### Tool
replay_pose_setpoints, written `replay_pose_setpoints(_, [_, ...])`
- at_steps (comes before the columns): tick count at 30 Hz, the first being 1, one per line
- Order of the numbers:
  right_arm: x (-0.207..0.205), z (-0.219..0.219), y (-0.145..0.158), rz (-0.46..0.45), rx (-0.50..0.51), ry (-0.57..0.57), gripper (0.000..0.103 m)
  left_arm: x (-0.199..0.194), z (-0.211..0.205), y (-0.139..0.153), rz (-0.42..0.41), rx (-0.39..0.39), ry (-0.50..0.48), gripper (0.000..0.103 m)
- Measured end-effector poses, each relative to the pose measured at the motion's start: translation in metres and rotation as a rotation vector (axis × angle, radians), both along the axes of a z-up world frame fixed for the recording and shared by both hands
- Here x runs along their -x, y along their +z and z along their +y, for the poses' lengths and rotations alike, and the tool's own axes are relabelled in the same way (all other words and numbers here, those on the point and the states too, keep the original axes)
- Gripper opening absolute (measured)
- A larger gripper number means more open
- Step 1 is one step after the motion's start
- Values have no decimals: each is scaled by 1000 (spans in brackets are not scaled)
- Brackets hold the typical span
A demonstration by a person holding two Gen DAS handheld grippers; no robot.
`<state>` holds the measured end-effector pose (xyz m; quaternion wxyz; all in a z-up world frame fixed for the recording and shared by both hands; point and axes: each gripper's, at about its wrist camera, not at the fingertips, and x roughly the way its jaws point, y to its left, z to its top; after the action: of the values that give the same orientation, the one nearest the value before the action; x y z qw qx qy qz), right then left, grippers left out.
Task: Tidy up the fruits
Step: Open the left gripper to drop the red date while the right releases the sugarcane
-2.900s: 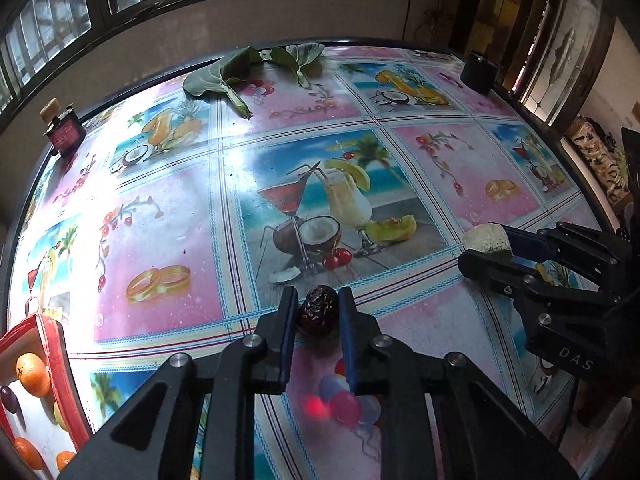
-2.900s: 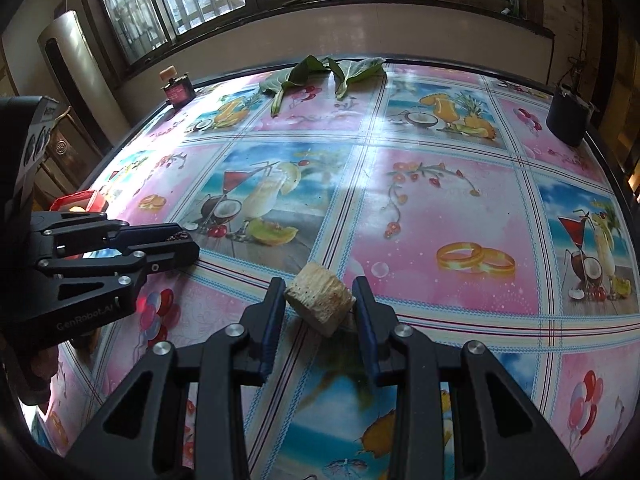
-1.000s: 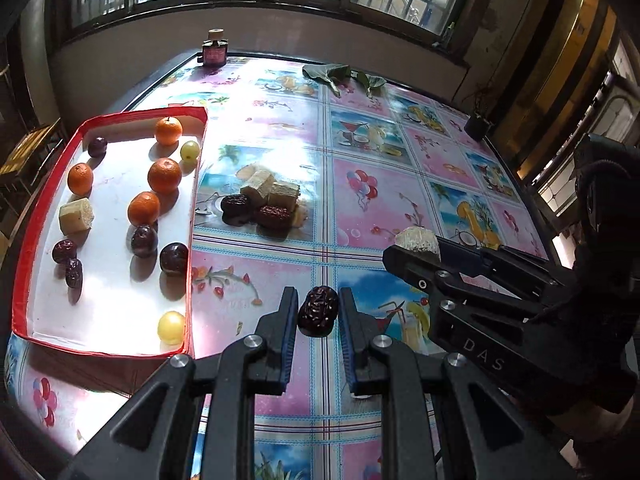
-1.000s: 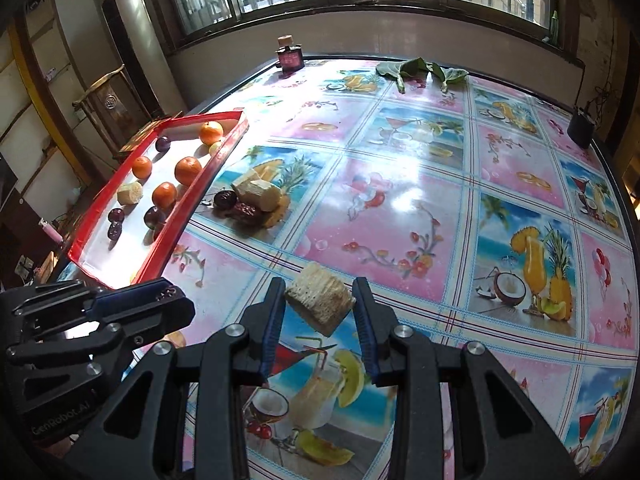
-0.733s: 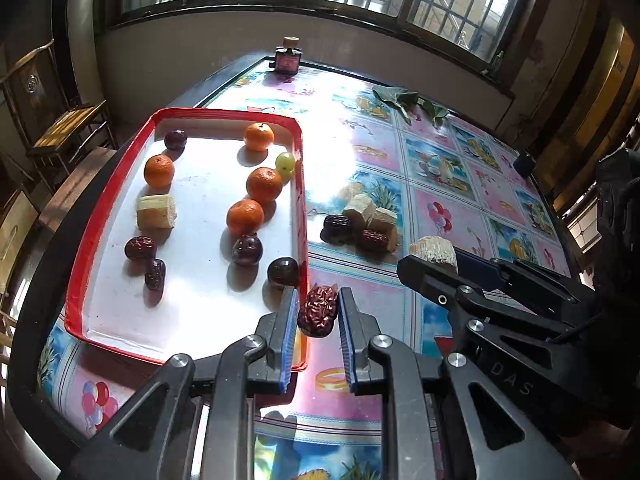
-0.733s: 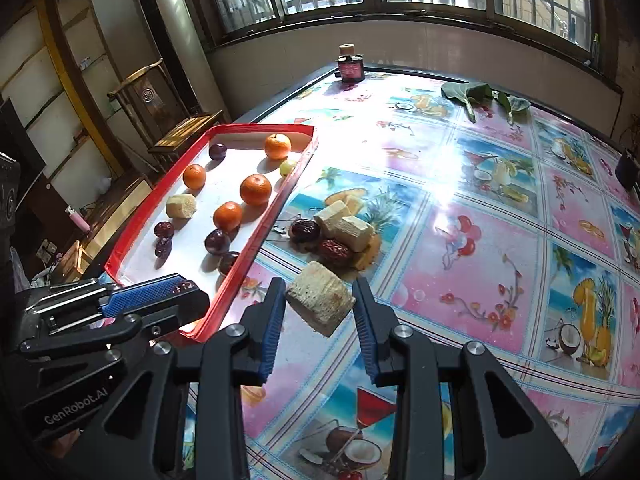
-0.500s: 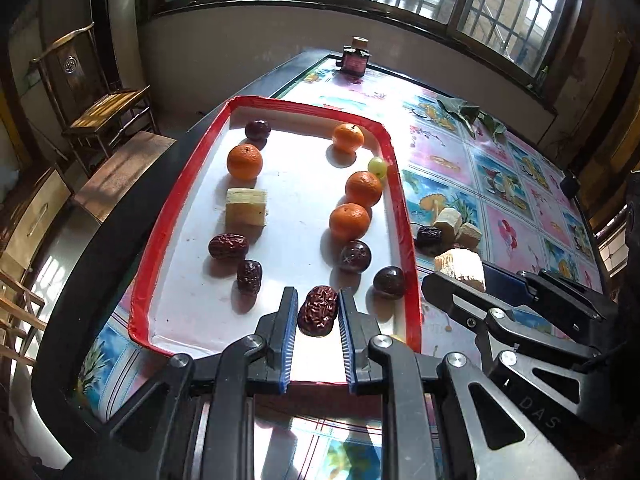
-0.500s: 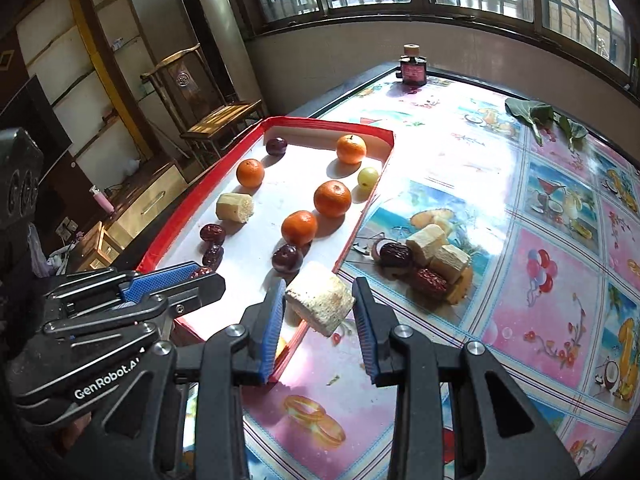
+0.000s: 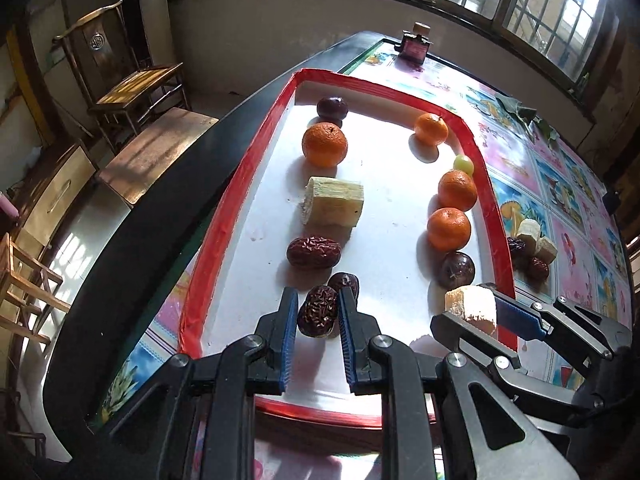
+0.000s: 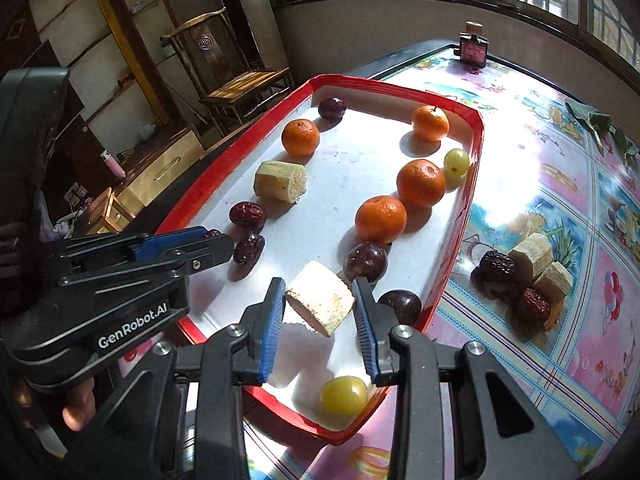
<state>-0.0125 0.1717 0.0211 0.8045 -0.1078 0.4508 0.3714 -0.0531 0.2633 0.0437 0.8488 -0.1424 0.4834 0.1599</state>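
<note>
A wrinkled, dark red date point(image 9: 318, 311) is pinched between the fingers of the left gripper point(image 9: 318, 312), held just above the near end of a red-rimmed tray point(image 9: 236, 184) with a white floor. A pale, fibrous chunk of sugarcane point(image 10: 320, 303) is clamped between the fingers of the right gripper point(image 10: 320, 304), above the same tray and beside a round dark plum point(image 10: 366, 263). Already laid on the tray are glossy oranges point(image 10: 381, 219), two more dates point(image 9: 314, 252), another cane piece point(image 9: 333, 201), plums and smooth green grapes point(image 10: 343, 395). A small heap of dates and cane chunks point(image 10: 532, 264) is left on the desk point(image 10: 580, 208), which is covered with a shiny printed cloth. The date is judged to be light, leathery and slightly yielding, so a grip across its narrow middle should hold without crushing. The cane chunk is judged to be stiff and rough, unlikely to slip, and best taken across its flat cut faces or its ribbed sides. The round fruit is likely to roll if nudged on the smooth tray floor, so a bare patch is advisable for setting each piece down.
</note>
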Motion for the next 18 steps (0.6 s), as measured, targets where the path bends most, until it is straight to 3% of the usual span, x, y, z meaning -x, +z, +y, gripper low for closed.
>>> replay_pose_setpoints(5, [-3, 3, -6, 9, 27, 0, 36, -3, 1, 0, 0, -26, 0, 20])
replay_pose_setpoints(10, [-3, 2, -7, 11, 45, -11, 37, -3, -1, 0, 17, -62, 21, 55])
replay_pose_setpoints(13, [-3, 0, -5, 5, 49, -6, 40, -3, -2, 1, 19, -70, 31, 67])
replay_pose_setpoints(18, [2, -4, 5, -13, 37, -1, 42, 0, -3, 6, 5, -89, 53, 74])
